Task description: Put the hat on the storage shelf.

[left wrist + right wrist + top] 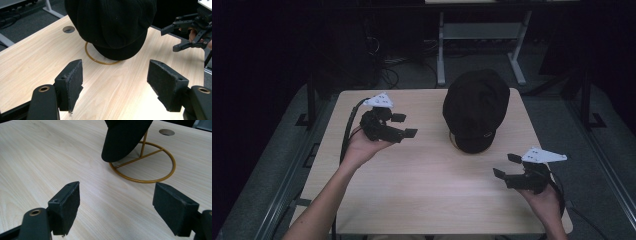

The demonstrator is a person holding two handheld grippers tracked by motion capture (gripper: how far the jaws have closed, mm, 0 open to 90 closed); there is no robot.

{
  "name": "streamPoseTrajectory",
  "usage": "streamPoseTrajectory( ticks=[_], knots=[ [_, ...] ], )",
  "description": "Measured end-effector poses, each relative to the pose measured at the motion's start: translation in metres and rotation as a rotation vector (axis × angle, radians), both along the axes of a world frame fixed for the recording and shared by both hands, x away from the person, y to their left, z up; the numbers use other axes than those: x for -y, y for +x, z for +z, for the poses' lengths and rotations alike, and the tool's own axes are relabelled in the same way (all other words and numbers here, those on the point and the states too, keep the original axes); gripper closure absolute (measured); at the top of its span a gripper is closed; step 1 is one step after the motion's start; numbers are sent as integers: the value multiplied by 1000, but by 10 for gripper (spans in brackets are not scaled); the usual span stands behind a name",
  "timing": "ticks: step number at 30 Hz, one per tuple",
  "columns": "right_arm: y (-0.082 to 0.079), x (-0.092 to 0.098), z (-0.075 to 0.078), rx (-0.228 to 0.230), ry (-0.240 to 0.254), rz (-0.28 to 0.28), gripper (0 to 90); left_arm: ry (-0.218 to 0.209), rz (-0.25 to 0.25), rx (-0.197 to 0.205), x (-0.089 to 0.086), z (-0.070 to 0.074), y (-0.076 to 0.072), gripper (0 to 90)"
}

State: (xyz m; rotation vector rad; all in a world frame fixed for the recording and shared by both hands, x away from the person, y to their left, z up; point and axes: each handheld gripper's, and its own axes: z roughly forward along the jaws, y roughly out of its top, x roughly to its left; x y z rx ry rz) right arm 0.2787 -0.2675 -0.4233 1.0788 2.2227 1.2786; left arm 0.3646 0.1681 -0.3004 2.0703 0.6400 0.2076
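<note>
A black peaked cap (475, 107) hangs on a gold wire stand (147, 165) at the far right of the wooden table (412, 185); its brim (122, 142) dips toward the near side. My left gripper (404, 125) is held over the table's left half, level with the cap, jaws open and bare. In the left gripper view the cap (112, 25) covers most of the stand's ring (100, 60). My right gripper (507, 166) hovers near the table's right front, just short of the brim, open and holding nothing. It also appears in the left gripper view, as the right gripper (175, 36).
A round cable hole (68, 29) is cut in the tabletop beside the stand. Behind the table stand a white desk frame (477, 37) and loose cables on a dark floor. The room around is dim.
</note>
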Motion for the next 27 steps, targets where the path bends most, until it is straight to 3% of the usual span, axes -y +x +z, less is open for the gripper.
streamPoseTrajectory(
  ticks=[27],
  knots=[
    [1, -5, -6, -22, -27, 13, 216, -21, 88, -19, -48, -50, -23, 260]
  ],
)
